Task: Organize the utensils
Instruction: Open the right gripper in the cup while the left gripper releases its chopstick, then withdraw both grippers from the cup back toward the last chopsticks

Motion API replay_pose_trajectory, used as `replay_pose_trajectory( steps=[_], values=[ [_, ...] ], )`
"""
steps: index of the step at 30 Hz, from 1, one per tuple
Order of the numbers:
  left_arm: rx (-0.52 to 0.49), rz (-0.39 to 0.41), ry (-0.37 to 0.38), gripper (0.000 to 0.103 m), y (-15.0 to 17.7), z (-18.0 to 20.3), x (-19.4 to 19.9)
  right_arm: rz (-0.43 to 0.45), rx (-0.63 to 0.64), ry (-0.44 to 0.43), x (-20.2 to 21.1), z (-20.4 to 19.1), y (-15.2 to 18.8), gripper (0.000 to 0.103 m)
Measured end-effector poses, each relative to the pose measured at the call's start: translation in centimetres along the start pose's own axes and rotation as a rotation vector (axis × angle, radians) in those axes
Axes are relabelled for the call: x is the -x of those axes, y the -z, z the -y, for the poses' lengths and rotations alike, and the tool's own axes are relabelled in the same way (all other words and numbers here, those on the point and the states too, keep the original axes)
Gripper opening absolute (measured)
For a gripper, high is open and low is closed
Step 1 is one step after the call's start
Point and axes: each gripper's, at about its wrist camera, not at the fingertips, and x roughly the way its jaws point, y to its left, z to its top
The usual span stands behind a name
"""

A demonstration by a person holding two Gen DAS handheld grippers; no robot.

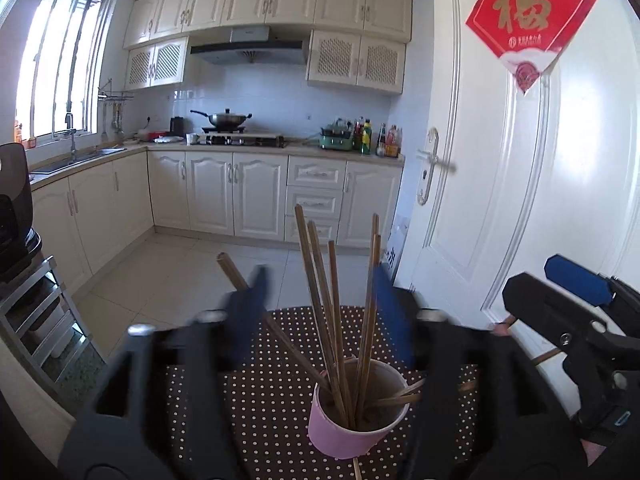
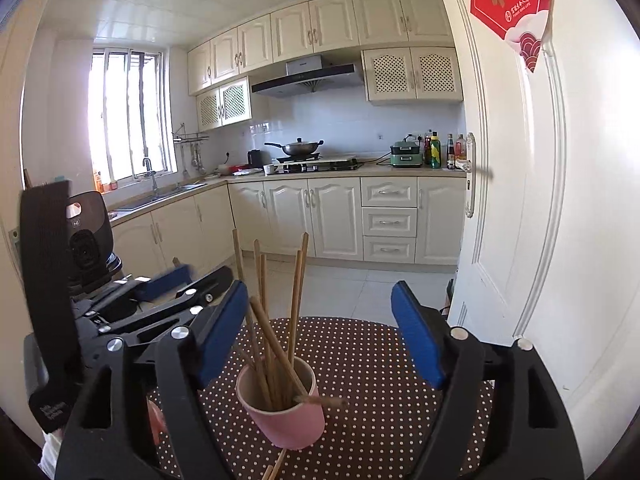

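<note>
A pink cup stands on a round brown table with white dots. Several wooden chopsticks stand in it, fanned out. More chopsticks lie on the table just in front of the cup. My left gripper is open, its blue pads either side of the chopstick tops; one chopstick leans by the left pad. My right gripper is open above the cup, holding nothing. It shows at the right of the left wrist view.
A white door with a red paper sign stands right behind the table. A dark appliance on a metal rack is at the left. Kitchen cabinets and tiled floor lie beyond.
</note>
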Motion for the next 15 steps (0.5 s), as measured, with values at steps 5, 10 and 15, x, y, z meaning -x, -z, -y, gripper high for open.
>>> replay_pose_trajectory(
  steps=[5,10,15],
  values=[
    [-0.007,0.008,-0.032,0.061,0.3,-0.3,2.0,0.003,-0.001,0.008,1.3,0.2,0.3,0.076],
    [-0.011,0.013,-0.054,0.063,0.3,-0.8,3.7,0.012,-0.001,0.013,3.0,-0.1,0.5,0.080],
    [0.003,0.009,-0.077,0.071,0.9,-1.7,5.4,0.010,0.012,0.018,4.5,-0.7,1.2,0.087]
  ],
)
